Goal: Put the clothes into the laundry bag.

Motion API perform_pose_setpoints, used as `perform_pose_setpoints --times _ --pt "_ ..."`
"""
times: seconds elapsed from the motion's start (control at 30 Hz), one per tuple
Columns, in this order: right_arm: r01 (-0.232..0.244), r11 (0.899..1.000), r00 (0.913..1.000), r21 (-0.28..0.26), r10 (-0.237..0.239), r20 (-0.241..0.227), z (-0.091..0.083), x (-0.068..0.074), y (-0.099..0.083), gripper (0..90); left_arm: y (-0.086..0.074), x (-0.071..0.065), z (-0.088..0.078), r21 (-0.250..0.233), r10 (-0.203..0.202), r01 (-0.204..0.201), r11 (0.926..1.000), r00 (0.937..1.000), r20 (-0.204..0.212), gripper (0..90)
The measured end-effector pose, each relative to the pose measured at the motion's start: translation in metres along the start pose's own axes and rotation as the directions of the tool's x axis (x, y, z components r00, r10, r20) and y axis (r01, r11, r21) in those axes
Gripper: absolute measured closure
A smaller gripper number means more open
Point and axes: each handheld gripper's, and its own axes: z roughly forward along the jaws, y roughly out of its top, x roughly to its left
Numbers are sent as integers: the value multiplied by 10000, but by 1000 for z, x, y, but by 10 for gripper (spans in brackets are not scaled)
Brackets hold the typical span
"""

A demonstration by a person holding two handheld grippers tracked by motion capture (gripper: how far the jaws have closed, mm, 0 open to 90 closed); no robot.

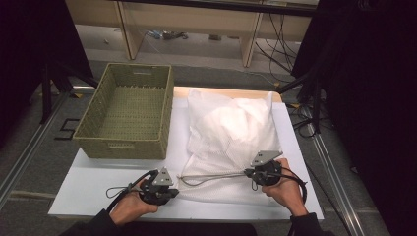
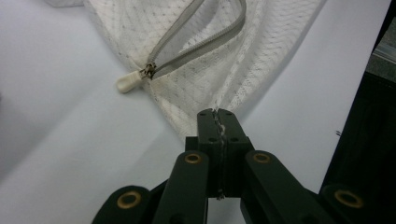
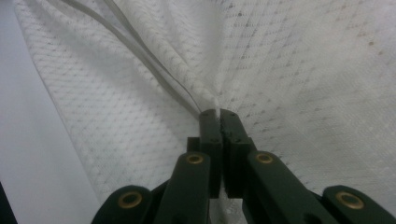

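Left hand-held gripper (image 2: 217,113) – pinching mesh bag (image 1: 231,132) | right hand-held gripper (image 3: 218,113) – same | white table (image 1: 88,189), grey floor (image 1: 29,162)

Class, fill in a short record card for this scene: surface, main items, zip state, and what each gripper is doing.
Surface: white table top
Basket: woven basket, empty, on the left side of the table
Bag: white mesh bag holding white contents, lying right of the basket
Zip: grey zip along the near edge, partly open, white pull tab at its left end
Left gripper: shut on the bag's near left corner
Right gripper: shut on the mesh at the near right end of the zip
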Motion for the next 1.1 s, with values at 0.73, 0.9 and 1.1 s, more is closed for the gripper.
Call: perform_pose_setpoints --times 0.73,0.9,1.1 --pt "-78 9986 10000 -528 75 -60 12 -12 -7 897 10 18 -37 -2238 -1660 1492 9631 9844 -579 543" --pt "-197 9983 9998 -549 194 -63 11 -11 -7 897 8 21 -38 -2583 -1880 1588 9529 9778 -922 451" --pt "-48 9991 10000 -429 45 -75 15 -8 -6 897 8 21 -38 -2781 -2254 1905 9415 9692 -994 362"
